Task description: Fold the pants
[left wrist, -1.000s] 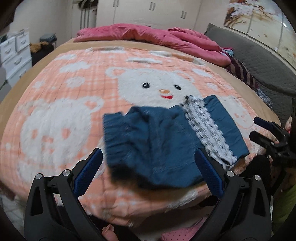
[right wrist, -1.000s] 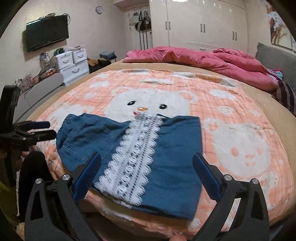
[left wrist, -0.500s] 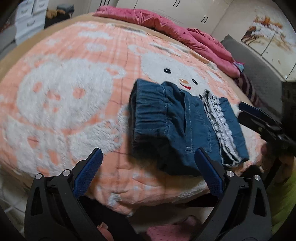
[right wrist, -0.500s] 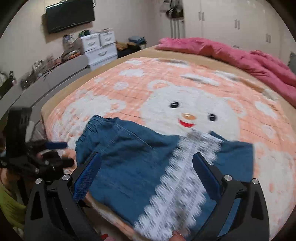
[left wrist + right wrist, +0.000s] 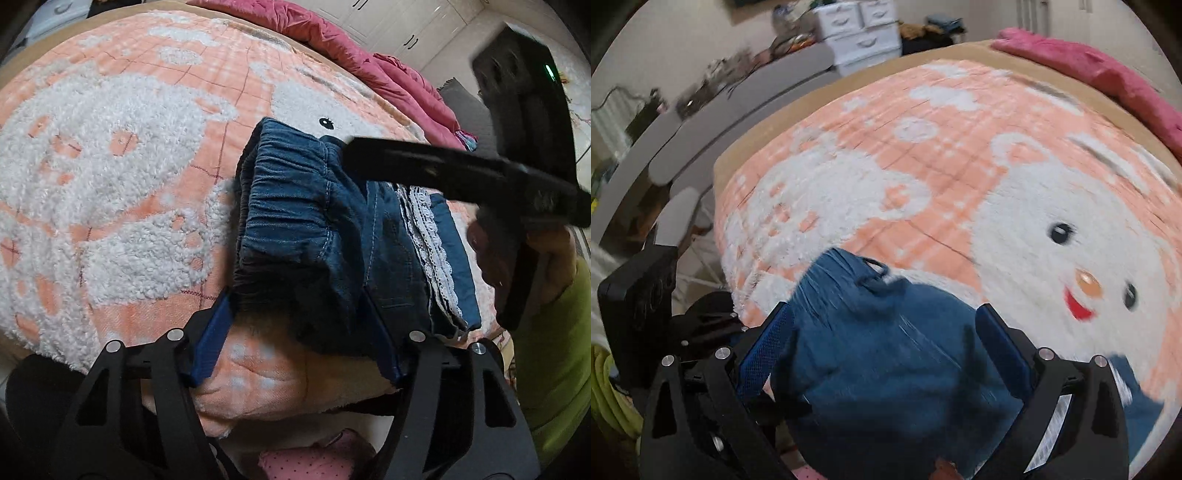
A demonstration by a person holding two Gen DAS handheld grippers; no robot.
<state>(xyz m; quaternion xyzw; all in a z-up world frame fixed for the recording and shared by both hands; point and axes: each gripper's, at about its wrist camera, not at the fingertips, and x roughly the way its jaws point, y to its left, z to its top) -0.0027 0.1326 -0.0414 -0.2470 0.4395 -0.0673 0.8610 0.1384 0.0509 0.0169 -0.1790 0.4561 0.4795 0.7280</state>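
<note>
No text, label, brand, number or sign can be read in either view. Only a pictured bear face, without lettering, is shown on the blanket. No printed tag or mark can be made out on the pants, and the items on the far furniture are too blurred to be read.

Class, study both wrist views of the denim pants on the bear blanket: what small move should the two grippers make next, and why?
Probably shut both on the waistband. The left gripper and right gripper each stand open astride the pants, which lie unlifted on the blanket, so a fold needs a grip first.
</note>
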